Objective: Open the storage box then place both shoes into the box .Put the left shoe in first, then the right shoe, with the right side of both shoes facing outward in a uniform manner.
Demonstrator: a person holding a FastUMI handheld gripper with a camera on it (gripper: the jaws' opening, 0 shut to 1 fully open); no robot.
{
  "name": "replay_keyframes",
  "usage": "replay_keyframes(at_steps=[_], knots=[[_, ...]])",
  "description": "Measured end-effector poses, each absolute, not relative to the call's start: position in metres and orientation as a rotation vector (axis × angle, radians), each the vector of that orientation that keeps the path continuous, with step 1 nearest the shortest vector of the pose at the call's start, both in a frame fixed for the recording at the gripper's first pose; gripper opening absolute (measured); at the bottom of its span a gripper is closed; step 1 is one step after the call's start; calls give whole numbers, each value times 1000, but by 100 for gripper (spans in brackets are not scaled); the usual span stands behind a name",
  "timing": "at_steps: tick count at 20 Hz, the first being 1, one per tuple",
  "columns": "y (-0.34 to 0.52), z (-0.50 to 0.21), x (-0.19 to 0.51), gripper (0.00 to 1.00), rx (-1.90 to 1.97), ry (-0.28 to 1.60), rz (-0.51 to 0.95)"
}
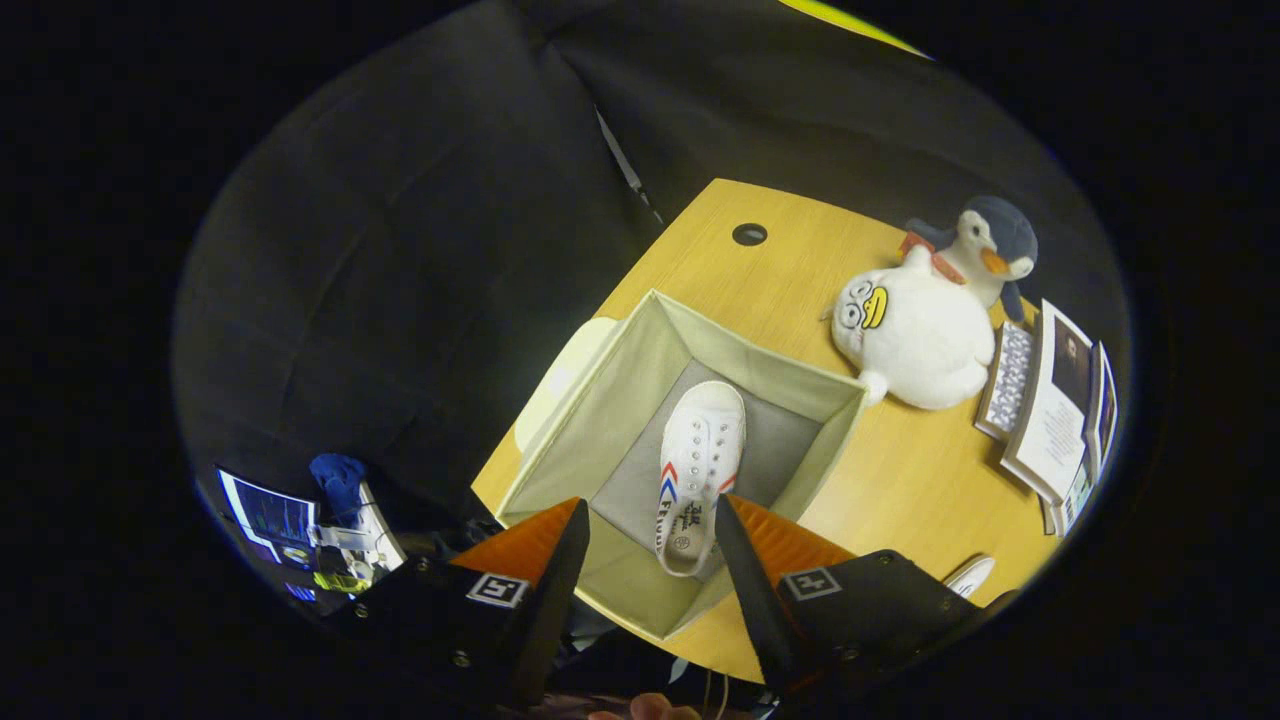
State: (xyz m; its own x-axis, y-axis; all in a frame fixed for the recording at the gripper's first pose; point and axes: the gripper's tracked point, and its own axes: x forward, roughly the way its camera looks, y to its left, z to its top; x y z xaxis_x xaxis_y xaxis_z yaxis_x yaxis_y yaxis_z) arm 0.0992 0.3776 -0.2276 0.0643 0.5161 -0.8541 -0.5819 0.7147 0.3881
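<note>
White canvas shoe (700, 465) lies flat on the floor of the open storage box (600, 400) on the worktop (900, 480), and the jaws (650, 540) hang spread and empty above it, so one shoe looks done and the second is still to go.

**Open box, one shoe inside**

We log the storage box (640, 400), lid off, standing on a wooden table (900, 480). One white shoe (700, 460) lies on the box floor, toe pointing away from us. Our gripper (650, 530) hangs above the box, fingers spread wide and holding nothing, the shoe's heel showing between them. Beyond the box, on the table, we note two plush penguins (930, 320) and some booklets (1050, 410).
</note>
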Motion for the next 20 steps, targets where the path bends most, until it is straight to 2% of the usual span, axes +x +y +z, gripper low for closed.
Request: replay_keyframes(at_steps=[7,20], knots=[[324,-206,107,78,9,1233,789],[175,-226,104,78,125,1256,583]])
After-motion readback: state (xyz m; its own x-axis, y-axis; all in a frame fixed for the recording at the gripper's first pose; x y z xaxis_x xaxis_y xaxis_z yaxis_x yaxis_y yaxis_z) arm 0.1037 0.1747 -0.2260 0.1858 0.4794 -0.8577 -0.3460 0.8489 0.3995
